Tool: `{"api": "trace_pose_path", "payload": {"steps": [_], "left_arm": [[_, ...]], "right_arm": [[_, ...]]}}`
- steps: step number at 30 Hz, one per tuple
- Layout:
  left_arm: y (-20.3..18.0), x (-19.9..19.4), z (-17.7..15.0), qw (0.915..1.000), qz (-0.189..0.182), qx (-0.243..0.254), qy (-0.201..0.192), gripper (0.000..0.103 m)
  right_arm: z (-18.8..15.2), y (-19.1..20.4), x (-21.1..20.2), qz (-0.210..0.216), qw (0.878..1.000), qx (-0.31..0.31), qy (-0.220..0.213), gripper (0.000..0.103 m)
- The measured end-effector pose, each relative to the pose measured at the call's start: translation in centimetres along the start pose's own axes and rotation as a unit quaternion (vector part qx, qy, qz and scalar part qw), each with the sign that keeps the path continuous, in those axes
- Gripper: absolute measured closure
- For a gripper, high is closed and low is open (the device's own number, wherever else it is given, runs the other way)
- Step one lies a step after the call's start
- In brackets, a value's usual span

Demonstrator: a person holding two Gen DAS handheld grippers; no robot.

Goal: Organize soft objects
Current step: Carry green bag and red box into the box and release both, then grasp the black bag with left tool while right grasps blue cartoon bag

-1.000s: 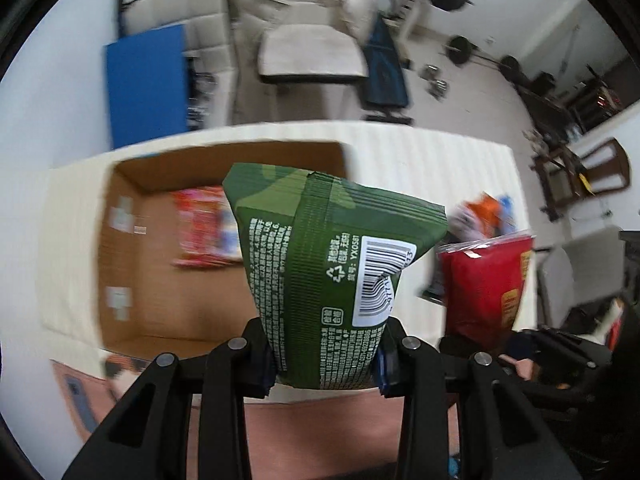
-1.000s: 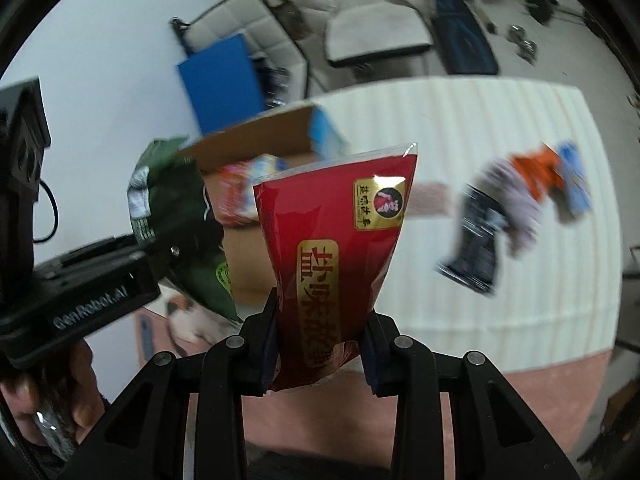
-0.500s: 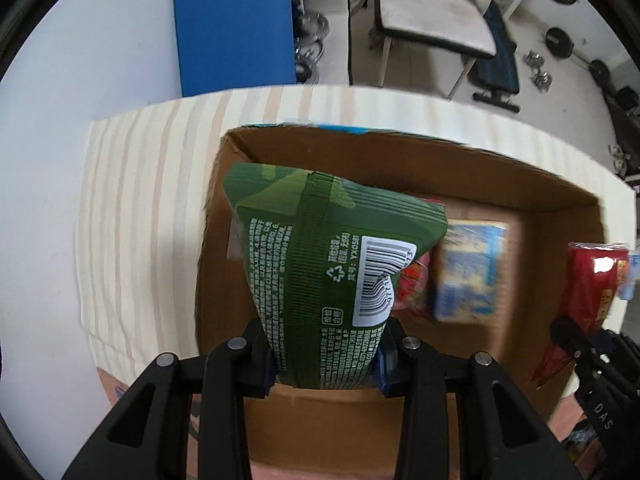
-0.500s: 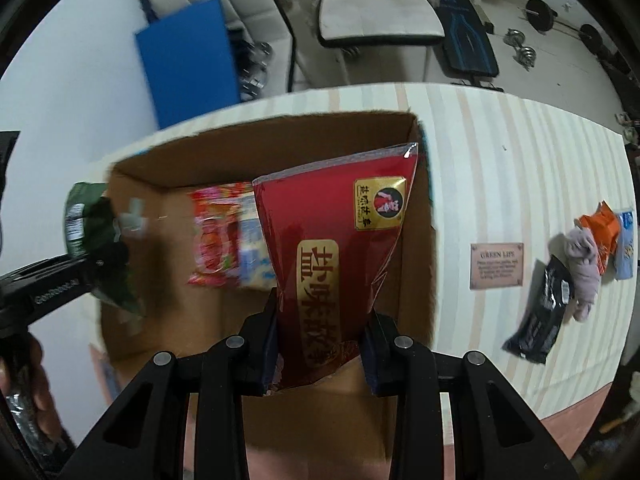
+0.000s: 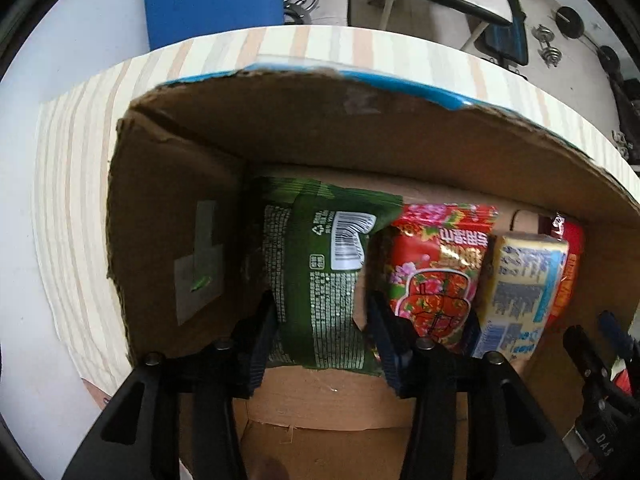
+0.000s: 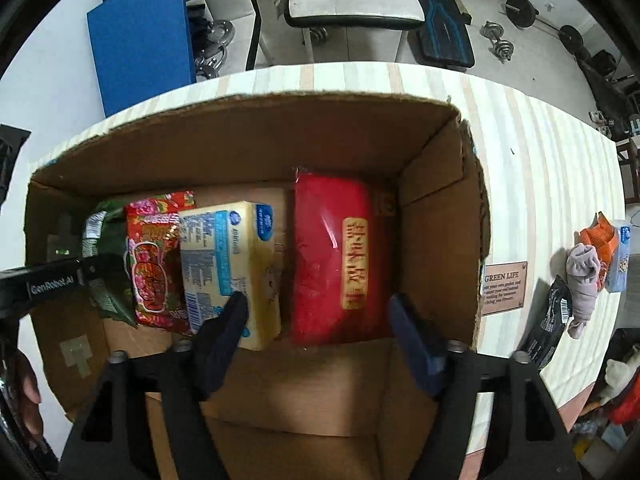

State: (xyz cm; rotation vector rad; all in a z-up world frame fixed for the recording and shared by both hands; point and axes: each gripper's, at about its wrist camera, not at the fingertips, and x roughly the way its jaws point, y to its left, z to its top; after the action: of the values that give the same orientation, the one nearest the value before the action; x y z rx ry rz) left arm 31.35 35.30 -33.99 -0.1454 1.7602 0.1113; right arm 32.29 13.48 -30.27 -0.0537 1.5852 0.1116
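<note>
An open cardboard box [image 6: 440, 208] on the striped table holds a row of soft packs. The green packet [image 5: 320, 268] lies at the box's left end, between the spread fingers of my open left gripper [image 5: 322, 316]. Beside it lie a red flowered packet [image 5: 436, 272], a yellow-and-blue pack [image 6: 228, 264] and the red packet [image 6: 336, 260]. My right gripper [image 6: 316, 312] is open just short of the red packet, which lies flat on the box floor. The left gripper's body [image 6: 44, 284] shows at the left of the right wrist view.
On the table right of the box lie a brown "GREEN LIFE" plaque [image 6: 504, 288], a black packet [image 6: 548, 320], a grey sock [image 6: 582, 280], an orange packet [image 6: 600, 240] and a light blue pack [image 6: 622, 260]. Beyond the table stand a chair, a blue board and weights.
Both grippers moved down into the box and opened. The green packet and the red packet, held upright before, now lie on the box floor.
</note>
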Motion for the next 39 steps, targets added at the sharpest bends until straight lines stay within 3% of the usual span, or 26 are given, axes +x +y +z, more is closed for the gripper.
{"api": "trace_pose_path", "payload": {"steps": [2,4,6,19,39], "left_arm": [[0.0,-0.5,-0.5,0.9999,-0.012,-0.001,-0.008,0.046],[0.0,-1.3,-1.2,0.9997,-0.016,-0.002,-0.019,0.014],[-0.3,-2.2,-2.1,0.9992,-0.013,0.004,-0.037,0.006],[-0.6,-5.9,-7.7,0.9933,-0.017,0.000,-0.114,0.005],[-3.4,-13.1,-22.3,0.9732,0.001,0.004,-0.230,0.005]], "right_arm": [[0.0,0.0,-0.4,0.000,1.000,0.000,0.001,0.022],[-0.2,0.0,-0.7,-0.002,1.000,-0.001,0.000,0.013],[-0.7,0.2,-1.1,0.006,1.000,-0.004,0.000,0.003],[-5.0,0.5,-3.7,0.019,1.000,-0.011,-0.020,0.000],[-16.4,-1.0,-12.6,0.042,0.993,-0.039,-0.102,0.000]]}}
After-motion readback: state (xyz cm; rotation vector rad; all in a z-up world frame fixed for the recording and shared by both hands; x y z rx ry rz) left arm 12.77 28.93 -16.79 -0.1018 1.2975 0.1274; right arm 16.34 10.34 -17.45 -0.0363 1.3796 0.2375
